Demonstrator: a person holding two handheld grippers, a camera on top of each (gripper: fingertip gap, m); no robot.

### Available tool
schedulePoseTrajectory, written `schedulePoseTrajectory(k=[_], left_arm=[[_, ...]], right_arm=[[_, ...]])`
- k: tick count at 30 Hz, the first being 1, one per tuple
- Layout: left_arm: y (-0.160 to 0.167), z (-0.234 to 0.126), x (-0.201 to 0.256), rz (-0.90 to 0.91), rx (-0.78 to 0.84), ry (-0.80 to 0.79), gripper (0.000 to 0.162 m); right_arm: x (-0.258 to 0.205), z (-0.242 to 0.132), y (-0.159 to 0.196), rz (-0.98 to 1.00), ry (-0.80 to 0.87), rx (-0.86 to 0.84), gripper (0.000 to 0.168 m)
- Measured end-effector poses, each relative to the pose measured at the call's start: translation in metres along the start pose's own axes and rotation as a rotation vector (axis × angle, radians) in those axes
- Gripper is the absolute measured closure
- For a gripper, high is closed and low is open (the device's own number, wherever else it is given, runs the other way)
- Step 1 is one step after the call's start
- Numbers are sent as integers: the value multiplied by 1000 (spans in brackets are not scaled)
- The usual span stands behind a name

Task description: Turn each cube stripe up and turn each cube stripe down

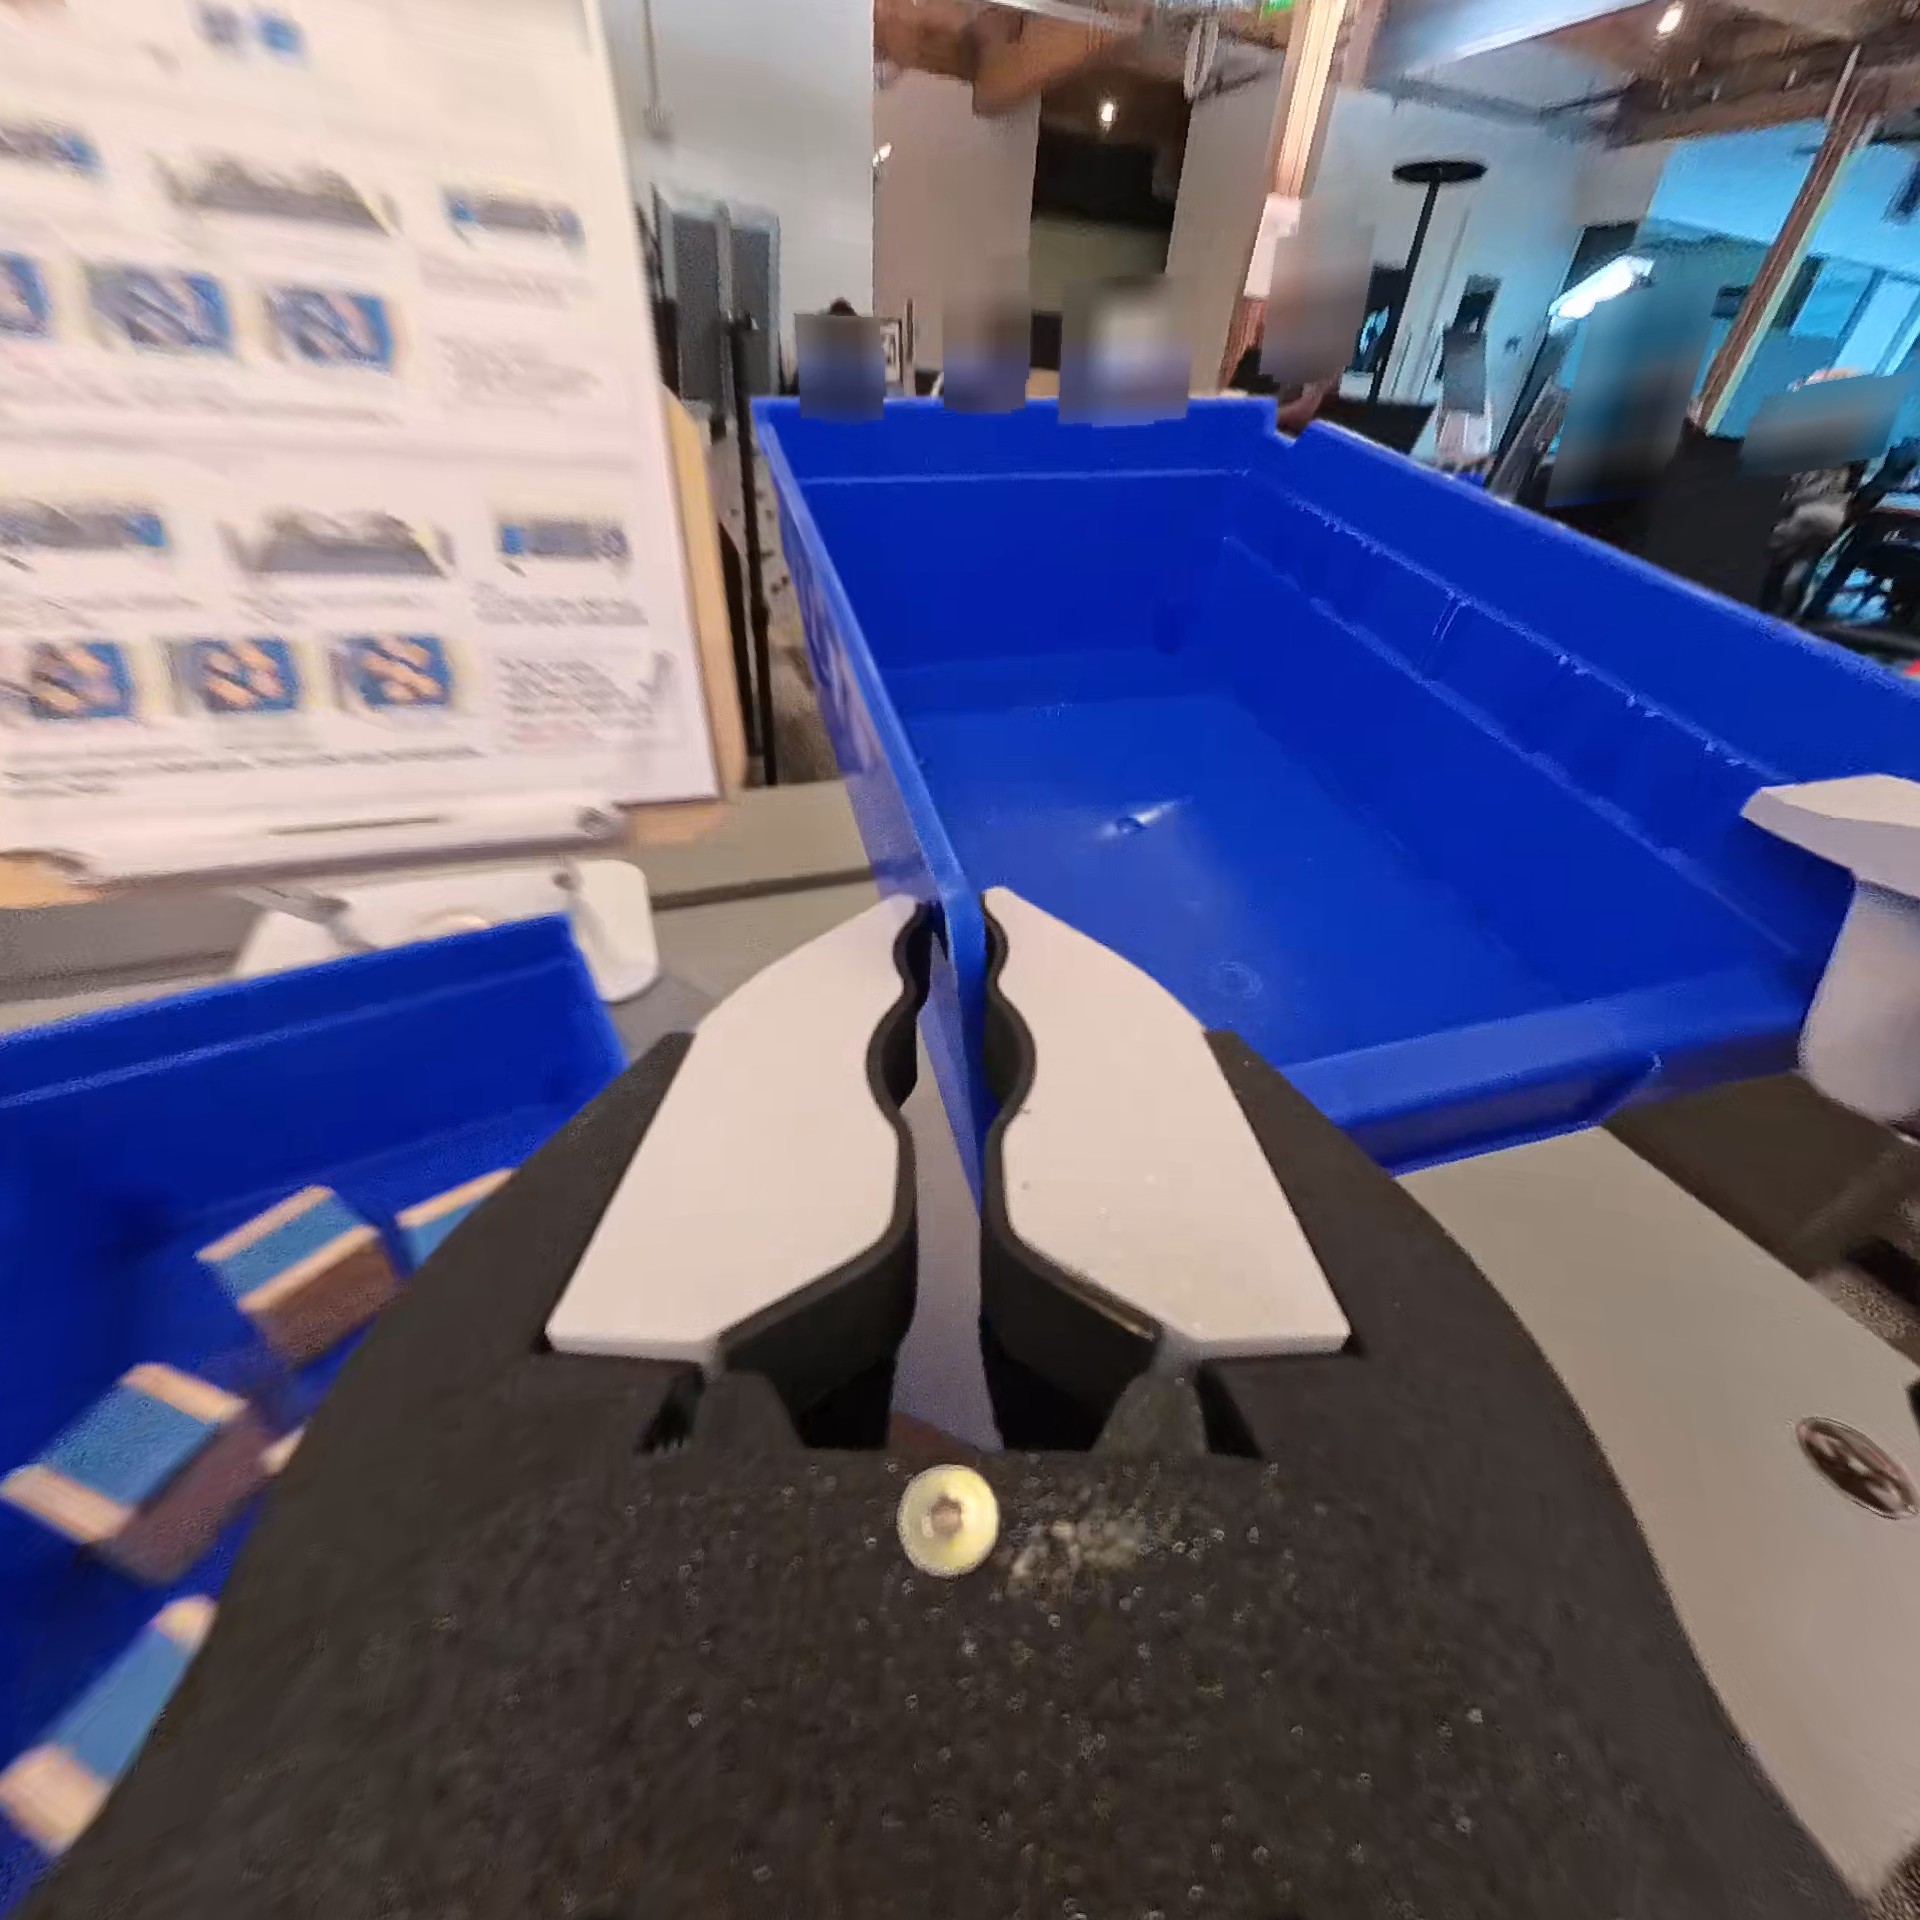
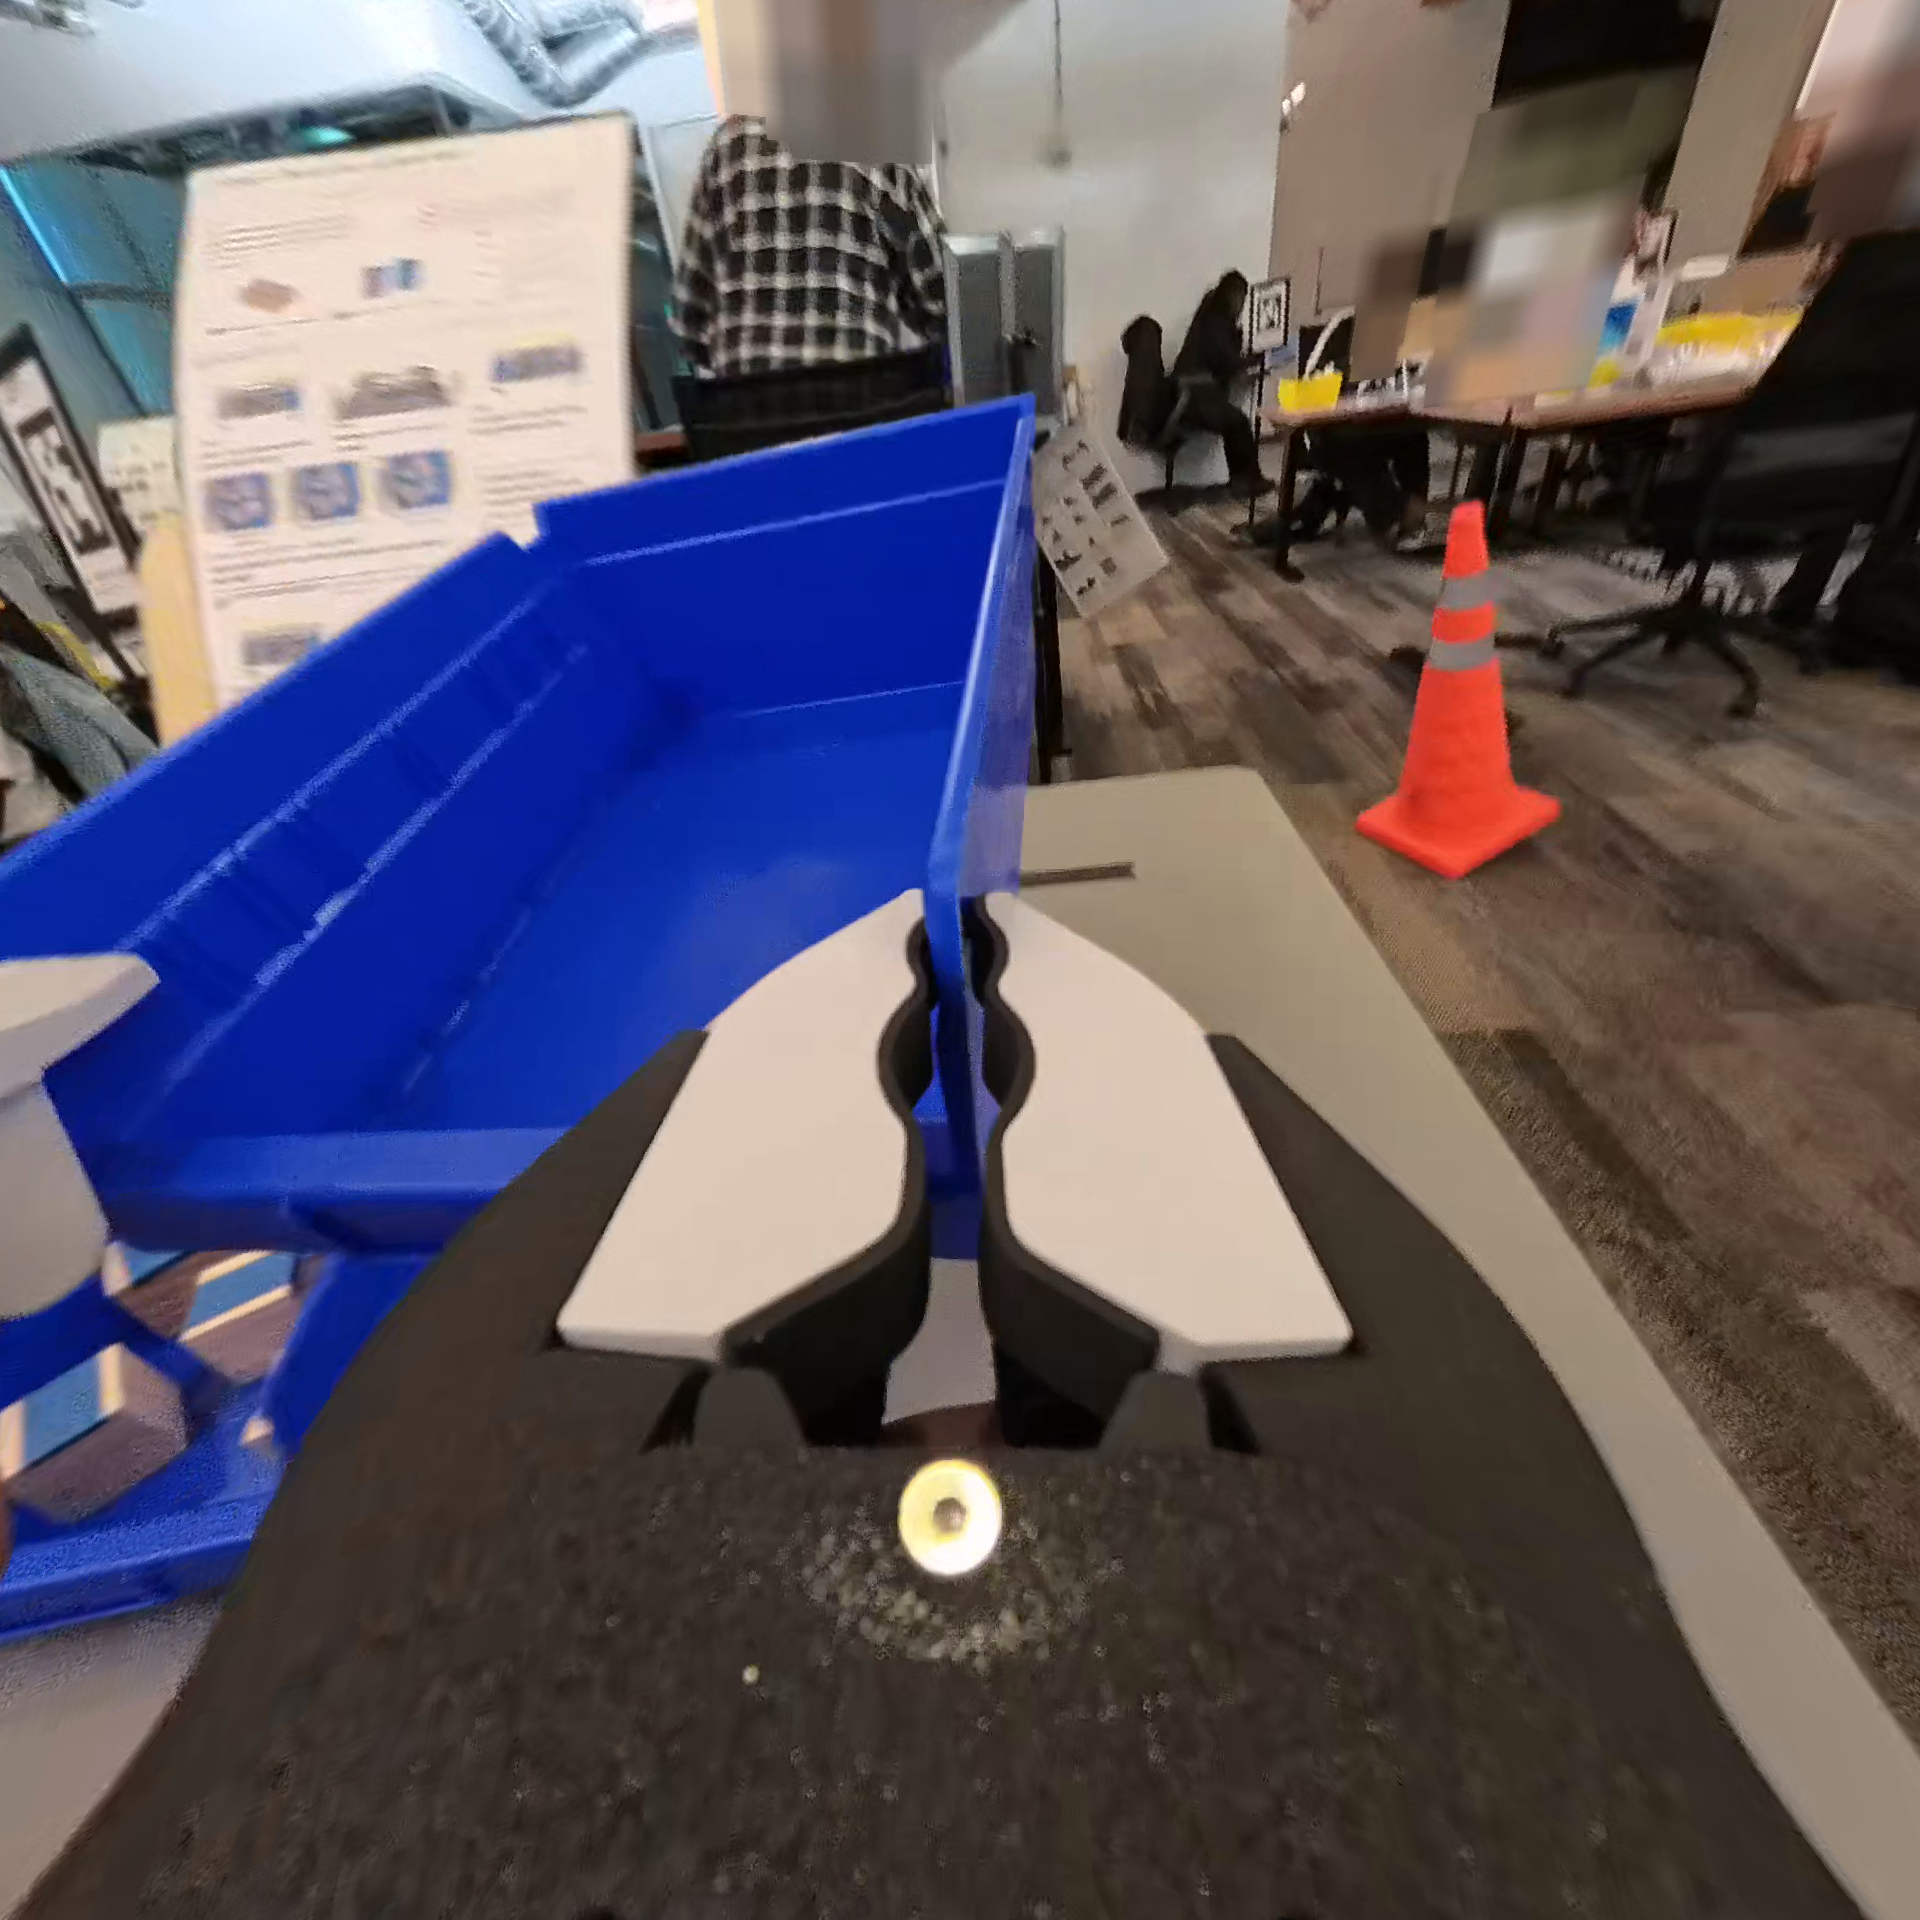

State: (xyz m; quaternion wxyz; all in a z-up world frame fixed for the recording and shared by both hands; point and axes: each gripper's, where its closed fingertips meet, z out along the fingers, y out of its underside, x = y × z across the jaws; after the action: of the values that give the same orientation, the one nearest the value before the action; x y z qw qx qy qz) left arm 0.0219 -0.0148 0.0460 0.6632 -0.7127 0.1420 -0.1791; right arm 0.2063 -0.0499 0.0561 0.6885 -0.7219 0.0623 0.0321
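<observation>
Between the two grippers an empty blue bin (image 1: 1299,831) is held clear of the grey table (image 2: 1226,935), tilted, with its open front lip facing the cameras. The left gripper (image 1: 951,935) is clamped on the bin's left side wall, its jaws closed down on the thin plastic edge; the right gripper (image 2: 951,935) is clamped in the same way on the opposite wall. A two-sided hold is probably chosen because the bin is wide and its walls are thin, so that a single pinch would let it swing.

Nothing is seen inside the raised bin. The striped cubes (image 1: 301,1257), wooden blocks each with a blue band, are lying in a second blue bin (image 1: 312,1049) set lower and to the left, partly beneath the raised one in the right wrist view. From this arrangement it is judged that the cubes have been tipped out, or that the empty bin is being shifted aside; which of these cannot be told. No cube is being gripped, so no turning is under way.

An instruction board (image 1: 312,416) is propped behind the bins, presumably for reference. An orange traffic cone (image 2: 1460,707) is standing on the floor well apart from the table.
</observation>
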Motion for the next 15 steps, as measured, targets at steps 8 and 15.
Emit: schedulePoseTrajectory(k=[8,15], left_arm=[[99,61,68,55,-127,-19,155],[170,71,73,5,-347,84,150]], right_arm=[[110,37,118,198,9,-155,165],[130,50,156,125,91,-261,165]])
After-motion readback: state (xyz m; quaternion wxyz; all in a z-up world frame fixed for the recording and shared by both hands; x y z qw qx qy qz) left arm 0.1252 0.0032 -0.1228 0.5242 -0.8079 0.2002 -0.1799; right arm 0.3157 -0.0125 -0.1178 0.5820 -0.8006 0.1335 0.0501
